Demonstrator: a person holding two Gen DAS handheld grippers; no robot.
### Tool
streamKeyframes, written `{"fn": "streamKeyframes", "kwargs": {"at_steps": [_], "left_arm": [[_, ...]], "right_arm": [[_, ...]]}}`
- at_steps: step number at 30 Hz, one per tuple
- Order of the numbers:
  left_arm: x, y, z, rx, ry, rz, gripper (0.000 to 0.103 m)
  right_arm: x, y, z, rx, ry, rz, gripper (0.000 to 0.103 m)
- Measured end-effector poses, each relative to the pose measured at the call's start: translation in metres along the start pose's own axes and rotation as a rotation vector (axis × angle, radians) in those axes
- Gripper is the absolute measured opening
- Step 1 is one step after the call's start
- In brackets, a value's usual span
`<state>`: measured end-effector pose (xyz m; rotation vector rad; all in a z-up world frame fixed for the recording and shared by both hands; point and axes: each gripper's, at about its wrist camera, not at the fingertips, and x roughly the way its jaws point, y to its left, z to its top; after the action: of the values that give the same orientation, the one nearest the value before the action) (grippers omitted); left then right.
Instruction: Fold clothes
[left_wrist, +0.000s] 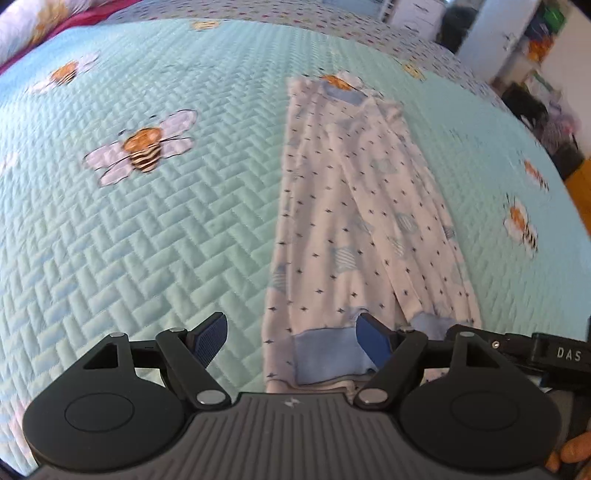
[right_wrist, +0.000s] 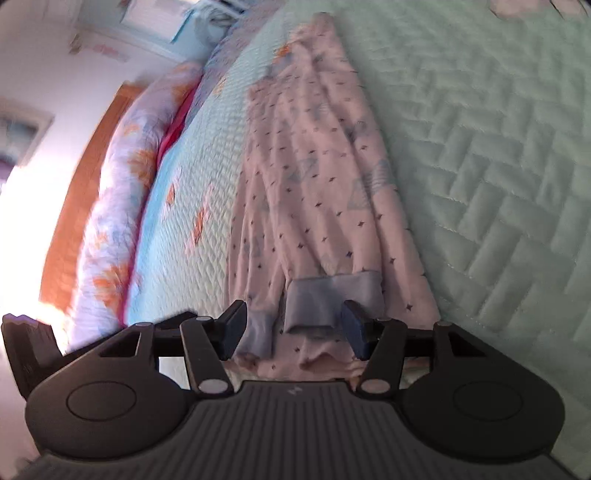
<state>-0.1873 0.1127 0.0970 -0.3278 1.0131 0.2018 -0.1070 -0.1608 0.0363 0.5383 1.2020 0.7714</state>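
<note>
The white star-print cotton garment with pale blue cuffs lies as a long narrow strip on the mint quilted bedspread. Left gripper and right gripper gape empty over its near cuffs; pinching both corners evenly would likely keep any crosswise fold square

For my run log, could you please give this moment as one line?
left gripper: open | right gripper: open | pajamas: folded lengthwise on bed | cuffs: nearest

Both views low, near, sharing blurred pajamas.
</note>
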Motion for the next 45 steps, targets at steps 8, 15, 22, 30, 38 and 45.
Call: {"fn": "streamKeyframes", "kwargs": {"at_steps": [8,15,22,30,38,45], "left_arm": [[0.017,-0.041,0.011,0.14,-0.006,0.066,0.079],[0.049,-0.045,0.012,0.143,0.075,0.069,0.079],[0.058,-0.045,0.009,0.156,0.082,0.067,0.08],[0.061,-0.046,0.009,0.169,0.082,0.066,0.083],[0.061,-0.046,0.01,0.172,0.084,0.063,0.086],[0.049,-0.044,0.011,0.172,0.074,0.072,0.085]], "right_arm": [[-0.011,0.045,0.015,-0.231,-0.149,-0.236,0.058],[0.014,-0.025,0.023,0.035,-0.072,-0.008,0.05],[-0.013,-0.006,0.03,0.017,-0.11,0.131,0.057],[0.002,-0.037,0.021,0.124,-0.03,0.05,0.031],[-0.002,-0.047,0.011,0.144,-0.041,0.039,0.031],[-0.019,-0.034,0.01,0.112,-0.082,0.016,0.043]]}}
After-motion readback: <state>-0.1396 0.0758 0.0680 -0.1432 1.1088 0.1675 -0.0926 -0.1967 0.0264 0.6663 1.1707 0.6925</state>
